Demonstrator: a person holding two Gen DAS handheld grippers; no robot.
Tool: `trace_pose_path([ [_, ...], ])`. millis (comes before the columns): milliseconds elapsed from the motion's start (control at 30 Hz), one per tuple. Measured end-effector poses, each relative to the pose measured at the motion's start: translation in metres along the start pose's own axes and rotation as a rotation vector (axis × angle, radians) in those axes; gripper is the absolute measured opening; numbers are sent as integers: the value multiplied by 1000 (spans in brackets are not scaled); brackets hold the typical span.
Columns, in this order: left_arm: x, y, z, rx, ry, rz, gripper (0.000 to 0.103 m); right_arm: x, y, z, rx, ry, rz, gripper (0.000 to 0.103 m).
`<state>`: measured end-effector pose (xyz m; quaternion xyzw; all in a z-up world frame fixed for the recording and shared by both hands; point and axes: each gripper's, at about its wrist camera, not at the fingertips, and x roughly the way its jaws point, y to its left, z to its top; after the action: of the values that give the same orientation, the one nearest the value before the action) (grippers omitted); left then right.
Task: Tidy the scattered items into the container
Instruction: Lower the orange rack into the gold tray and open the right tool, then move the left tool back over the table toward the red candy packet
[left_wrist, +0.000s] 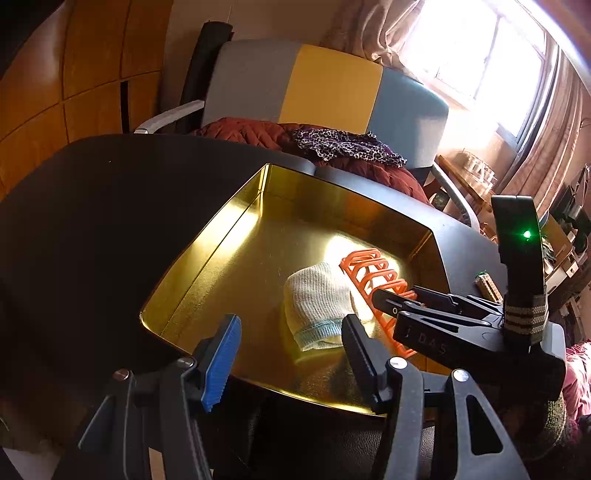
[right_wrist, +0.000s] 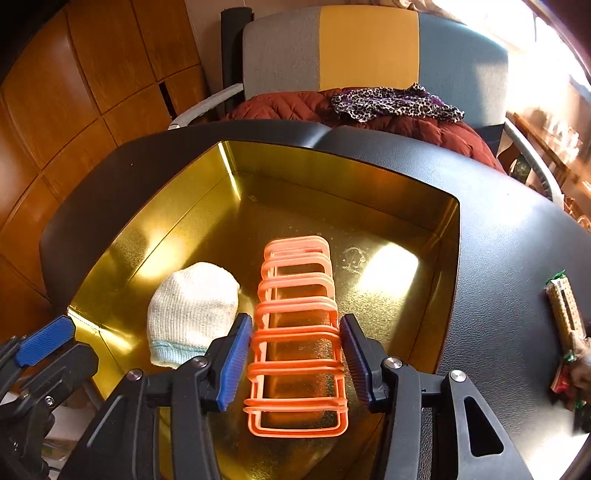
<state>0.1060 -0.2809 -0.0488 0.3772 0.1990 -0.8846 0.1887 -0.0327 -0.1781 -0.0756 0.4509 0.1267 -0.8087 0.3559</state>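
1. The black desk (right_wrist: 517, 236) carries our gold tin container (right_wrist: 122, 236), set centrally so both arms reach it.
2. Our right gripper (right_wrist: 295, 363) is clamped on the orange rack (right_wrist: 295, 332), holding it over the tin floor for release.
3. The white sock (right_wrist: 192, 310) already lies inside, at nine o'clock of the rack.
4. Our left gripper (left_wrist: 291, 363) hangs apart, empty.
5. A wrapped snack bar (right_wrist: 565, 310) waits outside at three o'clock.

The tin (right_wrist: 155, 236) sits on the table (right_wrist: 517, 229), before the chair (right_wrist: 369, 48). In it, the knitted hat (right_wrist: 192, 310) lies left of the wire rack (right_wrist: 297, 332). Right of the tin, on the table, lies a snack bar (right_wrist: 565, 306).
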Motion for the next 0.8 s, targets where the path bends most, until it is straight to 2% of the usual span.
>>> trace_pose_path([
  [233,-6,-17,-1,46,-6,-9,58,-23,-4,-5,27,-54,16,54],
  [400,-8,-49,-2,126,0,-46,58,-60,-27,-17,84,-138,5,68],
  [500,-8,-75,-5,181,14,-82,58,-82,-54,-33,134,-173,-39,74],
  [567,-7,-98,-7,229,20,-119,58,-95,-77,-47,180,-186,-72,84],
  [600,-7,-109,-9,253,26,-134,58,-102,-88,-55,202,-192,-88,85],
  [633,-6,-120,-11,277,33,-149,58,-108,-100,-62,226,-194,-105,87],
  [700,-4,-142,-14,325,45,-179,58,-118,-125,-78,280,-192,-132,97],
  [800,0,-176,-20,396,65,-218,58,-134,-161,-104,353,-195,-189,103],
])
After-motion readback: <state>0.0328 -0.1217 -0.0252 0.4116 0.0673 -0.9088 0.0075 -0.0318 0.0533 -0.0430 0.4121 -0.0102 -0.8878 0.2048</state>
